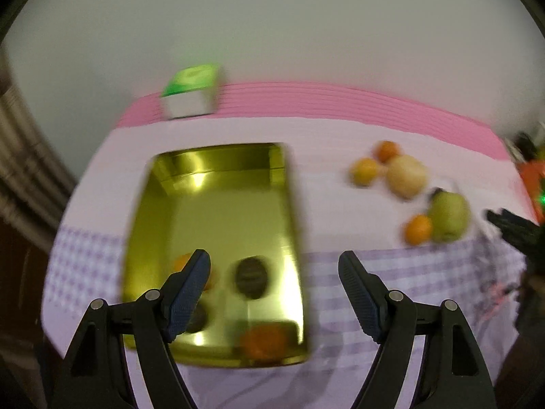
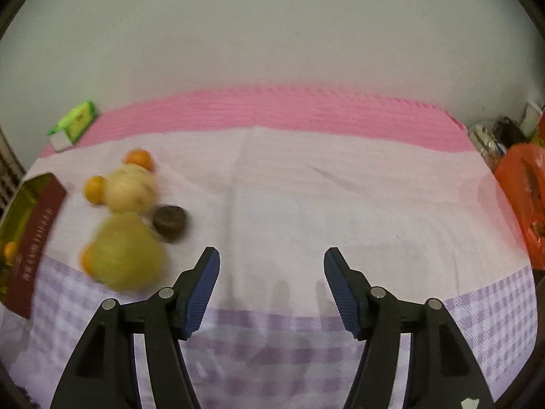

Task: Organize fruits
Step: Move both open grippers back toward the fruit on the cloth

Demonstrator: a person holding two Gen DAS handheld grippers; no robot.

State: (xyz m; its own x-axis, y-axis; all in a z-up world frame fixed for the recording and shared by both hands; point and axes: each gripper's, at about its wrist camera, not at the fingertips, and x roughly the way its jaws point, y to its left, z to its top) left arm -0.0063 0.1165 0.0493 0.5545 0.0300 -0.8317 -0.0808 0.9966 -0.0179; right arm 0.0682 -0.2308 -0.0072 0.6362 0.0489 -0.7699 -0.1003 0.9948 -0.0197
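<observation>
Left gripper (image 1: 274,262) over the gold tray (image 1: 218,204), fingers wide and empty; oranges and dark fruits lie in the tray. Right gripper (image 2: 271,260), fingers apart, empty, above the tabletop (image 2: 340,187); remaining fruits (image 2: 126,225) clustered beside the tray.
</observation>
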